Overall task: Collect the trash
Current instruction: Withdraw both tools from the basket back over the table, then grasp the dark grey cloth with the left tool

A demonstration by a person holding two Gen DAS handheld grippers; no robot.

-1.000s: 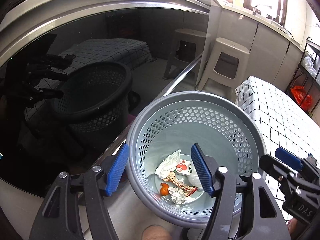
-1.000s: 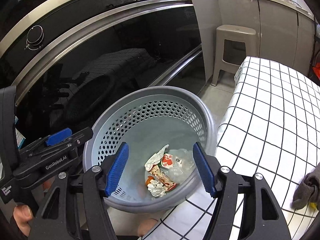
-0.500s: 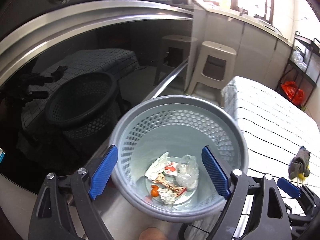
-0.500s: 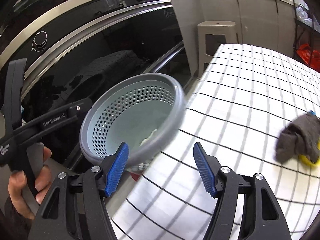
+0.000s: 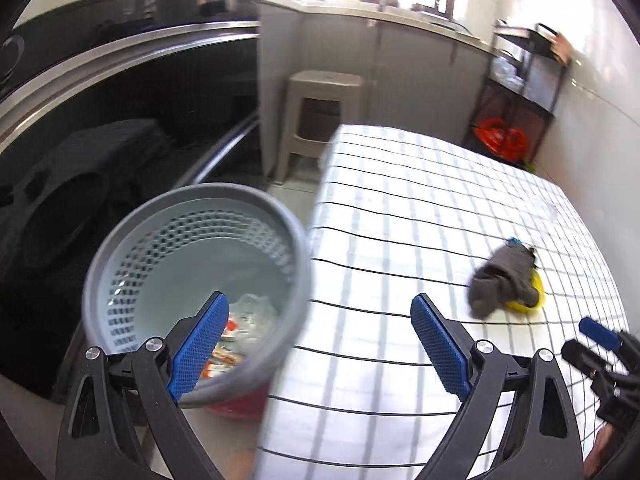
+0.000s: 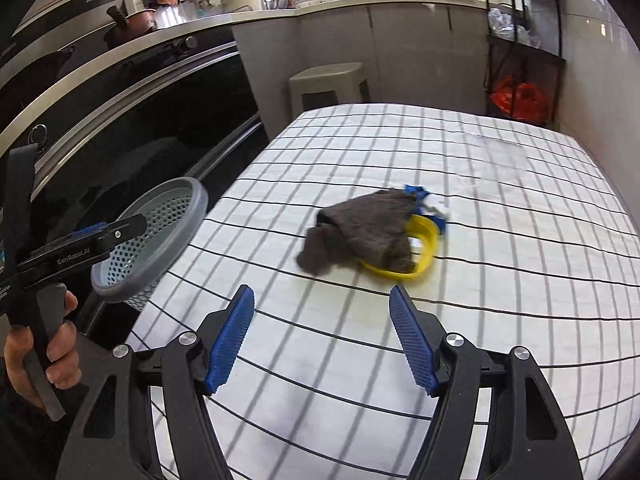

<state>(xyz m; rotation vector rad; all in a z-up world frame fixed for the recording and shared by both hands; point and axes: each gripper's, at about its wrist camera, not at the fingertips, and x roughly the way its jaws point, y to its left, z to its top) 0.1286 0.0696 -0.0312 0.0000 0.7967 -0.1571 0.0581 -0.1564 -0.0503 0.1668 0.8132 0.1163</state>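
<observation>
A grey perforated trash basket (image 5: pixel 192 240) stands at the table's left edge and holds wrappers and crumpled paper (image 5: pixel 244 320); it also shows in the right wrist view (image 6: pixel 160 236). My left gripper (image 5: pixel 316 344) is open and empty, over the basket's right rim and the table edge. My right gripper (image 6: pixel 322 336) is open and empty above the checked tablecloth (image 6: pixel 500 280), short of a grey rag (image 6: pixel 364 232) that lies over a yellow dish (image 6: pixel 424 240), with blue scraps (image 6: pixel 436 220) beside it. The rag also shows in the left wrist view (image 5: pixel 504 280).
A dark oven front (image 6: pixel 140 128) runs along the left. A beige stool (image 6: pixel 328 84) stands beyond the table. A black rack with a red bag (image 6: pixel 520 96) stands at the back right. The left gripper's body (image 6: pixel 76 248) is at the left of the right view.
Both grippers have swung right, away from the basket and toward the table. The rag and yellow dish have come into fuller view. Both stay open.
</observation>
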